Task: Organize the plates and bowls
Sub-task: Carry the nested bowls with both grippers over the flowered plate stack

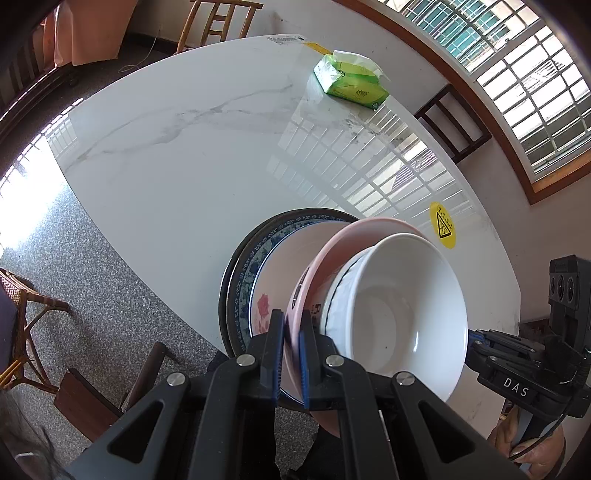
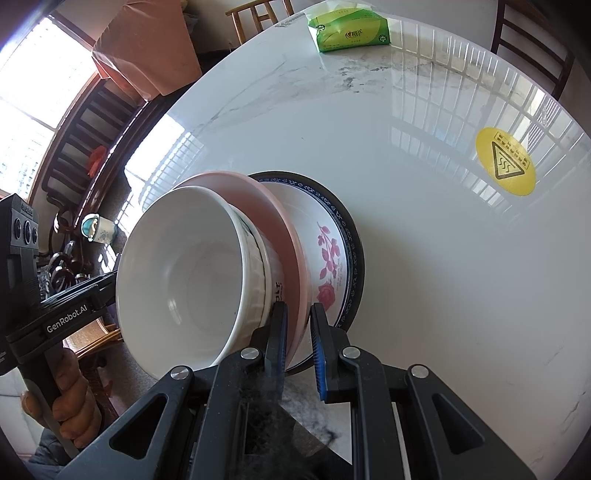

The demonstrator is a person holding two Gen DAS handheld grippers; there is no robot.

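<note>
Both claws pinch the pink plate's rim: the left claw and the right claw on opposite edges of the pink plate. A white bowl sits nested on it. Beneath lies a floral plate on the desk, a tissue pack well apart.

"DAS" on my right gripper, seen from left wrist. "GenRobot.AI" on my left gripper, seen from right wrist. Yellow sticker on table: hot-surface warning triangle, small print unreadable. Tissue pack print unreadable.
</note>
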